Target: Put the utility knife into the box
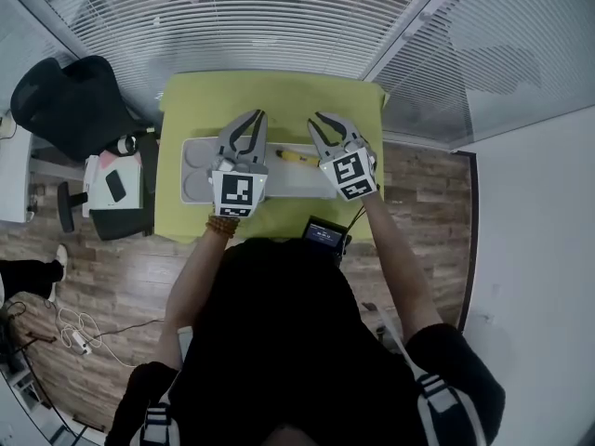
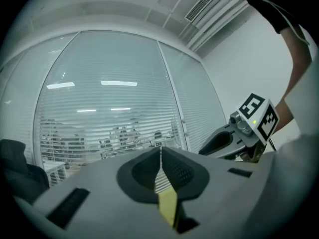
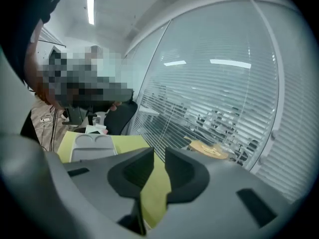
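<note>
The box (image 1: pixel 197 186) seemingly holds the utility knife (image 1: pixel 296 157); left claw (image 1: pixel 259 115) closed, right claw (image 1: pixel 315 118) ajar.

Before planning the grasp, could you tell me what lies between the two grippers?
The yellow utility knife lies there; the head view shows it.

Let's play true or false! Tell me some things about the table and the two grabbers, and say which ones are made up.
1. The table is yellow-green. True.
2. The left gripper holds the utility knife. False: its jaws are shut on nothing; the knife lies in the gray box.
3. A black chair stands left of the table. True.
4. The right gripper is clamped on the box. False: it hovers above it, jaws slightly apart and empty.
</note>
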{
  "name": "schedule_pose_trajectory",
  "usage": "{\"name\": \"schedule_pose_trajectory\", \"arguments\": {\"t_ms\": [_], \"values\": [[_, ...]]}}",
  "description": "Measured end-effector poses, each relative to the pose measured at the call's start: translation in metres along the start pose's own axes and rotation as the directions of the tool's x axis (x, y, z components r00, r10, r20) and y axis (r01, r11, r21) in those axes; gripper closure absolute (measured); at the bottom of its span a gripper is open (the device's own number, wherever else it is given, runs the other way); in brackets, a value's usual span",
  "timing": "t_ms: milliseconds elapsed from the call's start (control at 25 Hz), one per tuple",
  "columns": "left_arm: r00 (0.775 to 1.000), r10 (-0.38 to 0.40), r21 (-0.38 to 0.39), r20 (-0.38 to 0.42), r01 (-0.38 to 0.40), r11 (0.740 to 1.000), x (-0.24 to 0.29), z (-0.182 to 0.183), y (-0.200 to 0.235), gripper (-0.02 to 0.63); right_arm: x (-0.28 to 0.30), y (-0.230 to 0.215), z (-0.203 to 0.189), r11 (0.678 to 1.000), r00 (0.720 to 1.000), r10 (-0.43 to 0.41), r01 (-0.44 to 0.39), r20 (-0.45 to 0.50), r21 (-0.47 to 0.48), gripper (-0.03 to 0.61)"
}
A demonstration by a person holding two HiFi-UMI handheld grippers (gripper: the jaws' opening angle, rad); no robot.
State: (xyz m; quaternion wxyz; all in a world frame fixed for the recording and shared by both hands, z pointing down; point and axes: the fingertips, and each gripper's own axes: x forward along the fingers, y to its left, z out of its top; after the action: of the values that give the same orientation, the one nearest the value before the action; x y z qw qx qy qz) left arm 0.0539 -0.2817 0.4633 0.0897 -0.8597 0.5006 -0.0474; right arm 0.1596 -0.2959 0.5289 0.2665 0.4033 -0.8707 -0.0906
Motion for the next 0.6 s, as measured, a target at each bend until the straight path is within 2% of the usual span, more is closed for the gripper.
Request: {"name": "schedule_pose_trajectory", "arguments": {"t_ms": [240, 600], "values": [[0.999, 0.006, -0.013, 0.037, -0.005, 1.0, 0.006, 0.017, 0.004, 0.594, -0.015, -0.01, 0.047, 0.999, 0.993, -0.043, 0.041, 0.107, 0.027, 0.511], [0.997, 0.018, -0.036, 0.081, -0.015, 0.999, 0.007, 0.038, 0.007, 0.594, -0.04, -0.018, 0.095, 0.992, 0.962, -0.115, 0.097, 0.248, 0.082, 0.518]]}}
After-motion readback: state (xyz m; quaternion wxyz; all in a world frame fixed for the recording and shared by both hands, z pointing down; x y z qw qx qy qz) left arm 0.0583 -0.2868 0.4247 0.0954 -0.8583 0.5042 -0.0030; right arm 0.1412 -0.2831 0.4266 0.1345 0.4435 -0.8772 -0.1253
